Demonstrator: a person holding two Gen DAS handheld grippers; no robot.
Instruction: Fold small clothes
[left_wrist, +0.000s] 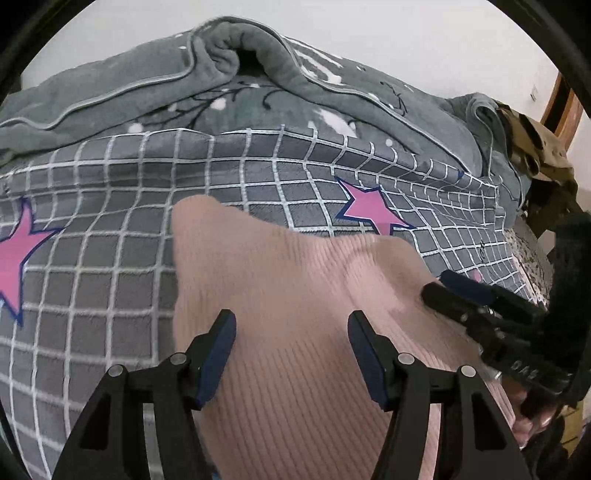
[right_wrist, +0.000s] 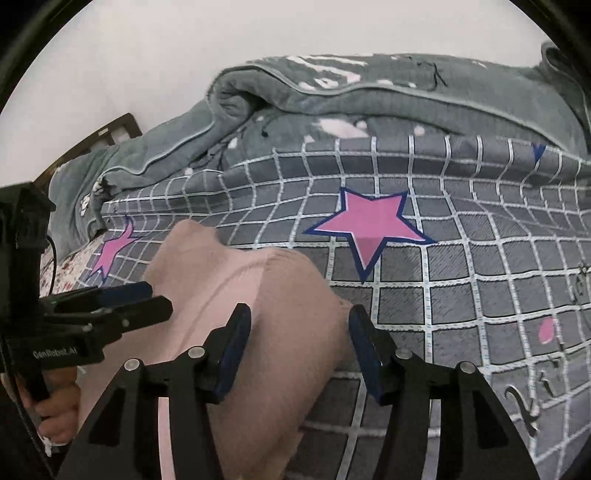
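A pale pink ribbed knit garment (left_wrist: 295, 306) lies on the grey checked bed sheet (left_wrist: 110, 258), partly folded with a raised crease. My left gripper (left_wrist: 291, 332) is open just above it, empty. The right gripper shows at the right of the left wrist view (left_wrist: 443, 284) over the garment's right part. In the right wrist view the same garment (right_wrist: 280, 317) lies under my right gripper (right_wrist: 299, 325), which is open and empty, its right finger beyond the garment's right edge. The left gripper (right_wrist: 159, 295) shows there at the left over the garment.
A crumpled grey blanket (left_wrist: 258, 85) is heaped at the far side of the bed by the white wall. Pink stars (right_wrist: 369, 229) mark the sheet (right_wrist: 461, 295). A brown bundle (left_wrist: 535, 147) lies at the far right. A dark bed frame (right_wrist: 107, 136) shows far left.
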